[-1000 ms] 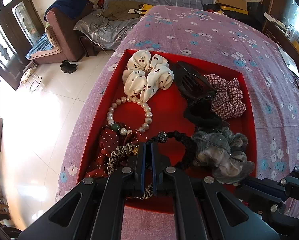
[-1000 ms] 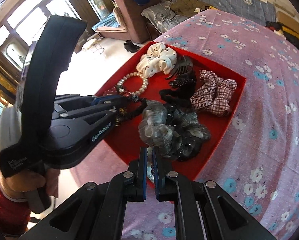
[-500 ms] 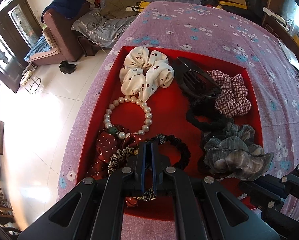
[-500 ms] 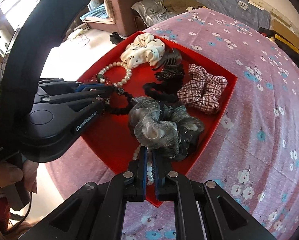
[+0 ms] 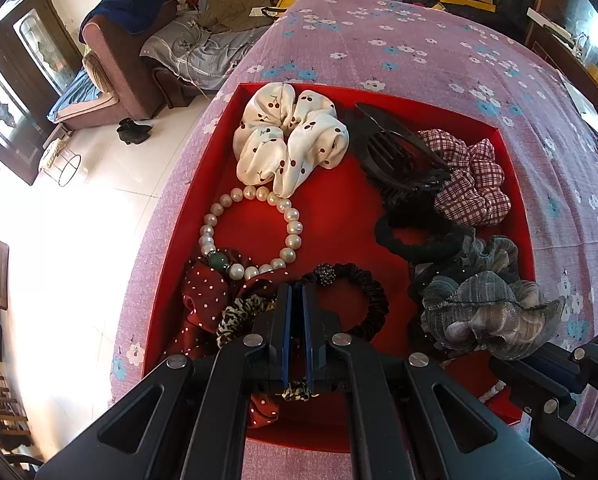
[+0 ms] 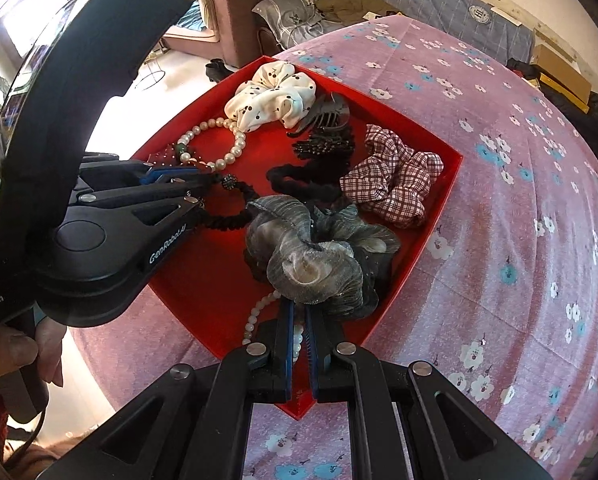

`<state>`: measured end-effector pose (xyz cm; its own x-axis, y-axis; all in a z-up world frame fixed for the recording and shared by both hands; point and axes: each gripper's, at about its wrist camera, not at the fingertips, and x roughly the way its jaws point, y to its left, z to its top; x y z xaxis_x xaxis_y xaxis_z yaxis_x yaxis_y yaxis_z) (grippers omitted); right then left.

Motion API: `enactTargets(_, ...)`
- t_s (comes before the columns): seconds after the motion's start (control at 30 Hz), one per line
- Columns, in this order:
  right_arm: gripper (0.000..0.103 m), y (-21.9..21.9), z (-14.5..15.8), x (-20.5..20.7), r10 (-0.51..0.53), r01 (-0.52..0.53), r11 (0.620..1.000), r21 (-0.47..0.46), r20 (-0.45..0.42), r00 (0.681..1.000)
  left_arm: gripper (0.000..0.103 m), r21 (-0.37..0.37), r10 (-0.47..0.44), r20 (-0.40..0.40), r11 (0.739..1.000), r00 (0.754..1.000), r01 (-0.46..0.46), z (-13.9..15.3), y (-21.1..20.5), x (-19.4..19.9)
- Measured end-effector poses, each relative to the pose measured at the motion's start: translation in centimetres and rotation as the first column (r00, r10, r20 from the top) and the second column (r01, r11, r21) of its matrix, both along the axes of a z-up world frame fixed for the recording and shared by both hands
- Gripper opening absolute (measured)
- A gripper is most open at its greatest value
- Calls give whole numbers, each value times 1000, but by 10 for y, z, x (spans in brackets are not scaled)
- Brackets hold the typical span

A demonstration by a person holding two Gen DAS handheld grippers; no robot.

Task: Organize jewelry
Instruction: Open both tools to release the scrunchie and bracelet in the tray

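While "GenRobot.AI" shows on your left gripper [image 6: 203, 184], it pinches the leopard scrunchie [image 5: 239, 314]; your right gripper [image 6: 299, 320] pinches round pearl beads [image 6: 255, 316].

leopard-print band [image 5: 238, 314] partly hidden under the left gripper [image 5: 295, 296], small bead strand [image 6: 259, 312] half covered by grey scrunchie [image 6: 311, 264] and right gripper [image 6: 299, 316] at tray's [image 6: 203, 280] near corner, hand [image 6: 15, 356] cut off by frame edge
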<state>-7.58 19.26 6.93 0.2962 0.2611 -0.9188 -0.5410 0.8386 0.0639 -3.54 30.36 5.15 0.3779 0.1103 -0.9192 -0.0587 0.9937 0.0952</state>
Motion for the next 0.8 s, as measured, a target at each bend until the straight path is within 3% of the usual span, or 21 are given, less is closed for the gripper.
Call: enactTargets(0.8,7,-5,-3,-1,-5,6,1000,23,-28,1000,6,15,41,8,999,999,-42,6,4,-11)
